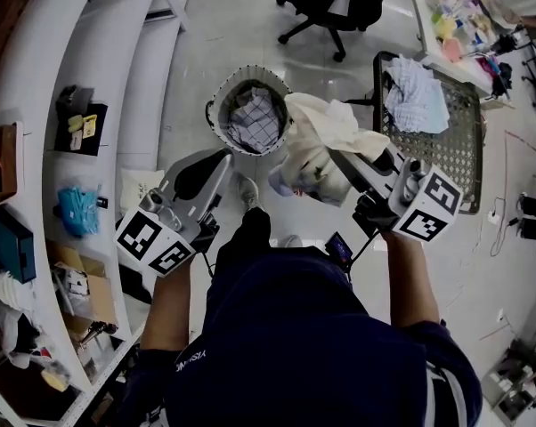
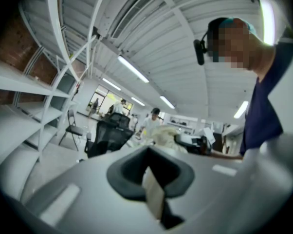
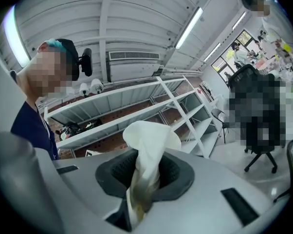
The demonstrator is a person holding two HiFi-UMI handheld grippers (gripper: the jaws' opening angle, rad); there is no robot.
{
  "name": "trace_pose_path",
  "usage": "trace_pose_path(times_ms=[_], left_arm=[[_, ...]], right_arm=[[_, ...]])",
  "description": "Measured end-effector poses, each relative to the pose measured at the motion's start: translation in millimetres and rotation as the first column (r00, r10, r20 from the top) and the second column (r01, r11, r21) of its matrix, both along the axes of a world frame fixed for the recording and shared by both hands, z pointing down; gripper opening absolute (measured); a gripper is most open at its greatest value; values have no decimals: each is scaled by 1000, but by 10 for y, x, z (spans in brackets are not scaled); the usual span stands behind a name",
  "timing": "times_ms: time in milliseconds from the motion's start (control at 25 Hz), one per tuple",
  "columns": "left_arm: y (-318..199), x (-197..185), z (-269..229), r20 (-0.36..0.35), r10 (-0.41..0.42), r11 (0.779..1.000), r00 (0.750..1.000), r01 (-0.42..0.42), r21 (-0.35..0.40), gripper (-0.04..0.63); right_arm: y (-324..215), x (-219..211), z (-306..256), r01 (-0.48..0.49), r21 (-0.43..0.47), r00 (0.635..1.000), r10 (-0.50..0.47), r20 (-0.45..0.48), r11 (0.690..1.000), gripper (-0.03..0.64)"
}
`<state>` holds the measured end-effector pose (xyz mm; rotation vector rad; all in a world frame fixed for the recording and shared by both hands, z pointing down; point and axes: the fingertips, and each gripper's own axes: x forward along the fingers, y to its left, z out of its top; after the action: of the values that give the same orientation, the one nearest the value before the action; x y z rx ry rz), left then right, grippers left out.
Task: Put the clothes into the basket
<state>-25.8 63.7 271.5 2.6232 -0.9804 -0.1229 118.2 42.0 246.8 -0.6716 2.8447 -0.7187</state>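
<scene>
— Start at the bottom of the head view: what do the two tools hold?

— The left gripper (image 1: 213,169) sits left of centre with its fingers together. Its own view shows a pale sliver at the seam, and I cannot tell what that is. No cloth hangs from it. The right gripper (image 1: 344,163), right of centre, has its fingers clamped on a cream cloth (image 1: 326,127). In the right gripper view the fabric bunches up out of the gap between the dark pads.

— And where is that cloth in relation to the basket?

— It is in the air over the pale floor (image 1: 250,25), just right of the basket (image 1: 250,69) in the frame. Its upper left edge comes up against the rim in the picture, but it is not inside.

— Is there anything in the basket?

— Yes, a checked cloth (image 1: 255,118) lies in the bottom of it.

— What lies further out?

— To the right stands a wire rack (image 1: 459,149) with a pale blue cloth (image 1: 417,94) crumpled on its upper end. White shelves (image 1: 81,105) curve down the left edge of the frame. At the top centre is a black office chair (image 1: 335,3).
</scene>
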Motion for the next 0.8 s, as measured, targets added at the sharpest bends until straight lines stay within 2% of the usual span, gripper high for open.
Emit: trace_pose_path(times_ms=[800], left_arm=[[-1474,-900,152,1,59,997,998,-59,-46,4]], right_arm=[[-1549,-820,179,-83,-48,995,81,-53,995,64]])
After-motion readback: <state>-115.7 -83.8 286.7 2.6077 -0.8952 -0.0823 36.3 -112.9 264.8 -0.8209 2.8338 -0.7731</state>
